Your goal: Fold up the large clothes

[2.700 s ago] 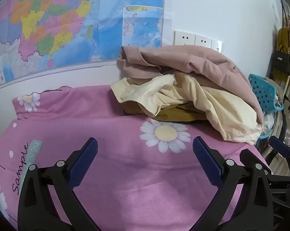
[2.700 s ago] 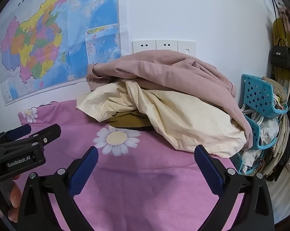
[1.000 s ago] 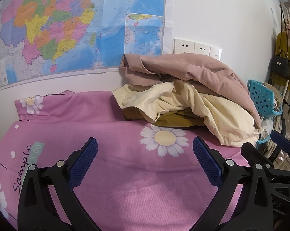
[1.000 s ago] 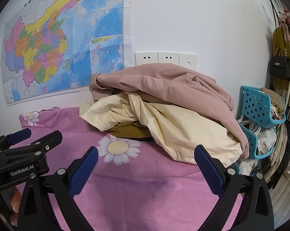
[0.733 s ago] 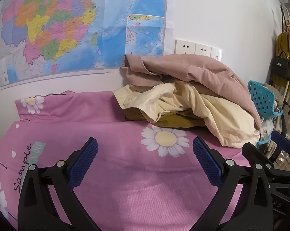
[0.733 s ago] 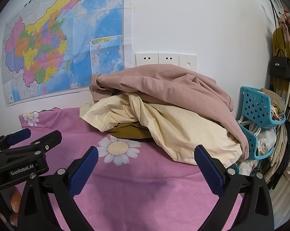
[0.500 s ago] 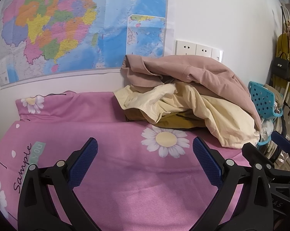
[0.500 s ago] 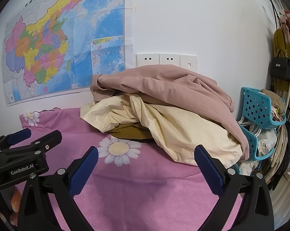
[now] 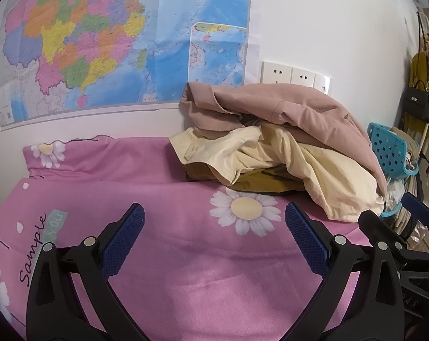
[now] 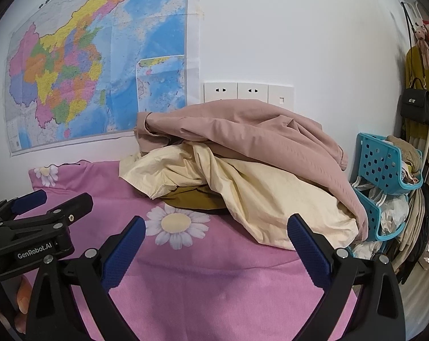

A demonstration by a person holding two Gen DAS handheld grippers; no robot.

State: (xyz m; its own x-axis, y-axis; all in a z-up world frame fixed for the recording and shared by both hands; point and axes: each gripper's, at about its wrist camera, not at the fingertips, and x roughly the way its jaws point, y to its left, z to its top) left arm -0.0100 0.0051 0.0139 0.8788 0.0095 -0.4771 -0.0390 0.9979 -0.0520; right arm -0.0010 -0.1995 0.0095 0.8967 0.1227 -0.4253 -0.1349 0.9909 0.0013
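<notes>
Clothes point(image 9: 285, 147) lie heaped at the far right corner of the pink daisy sheet point(image 9: 186, 270), against the wall. Nearer, left gripper point(image 9: 214, 238) and right gripper point(image 10: 216, 243) hover empty, jaws apart, over bare sheet.

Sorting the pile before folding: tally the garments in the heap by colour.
Dusty pink garment: 1
Cream garment: 1
Mustard-brown garment: 1
Total: 3 visible; more may be hidden underneath.
</notes>
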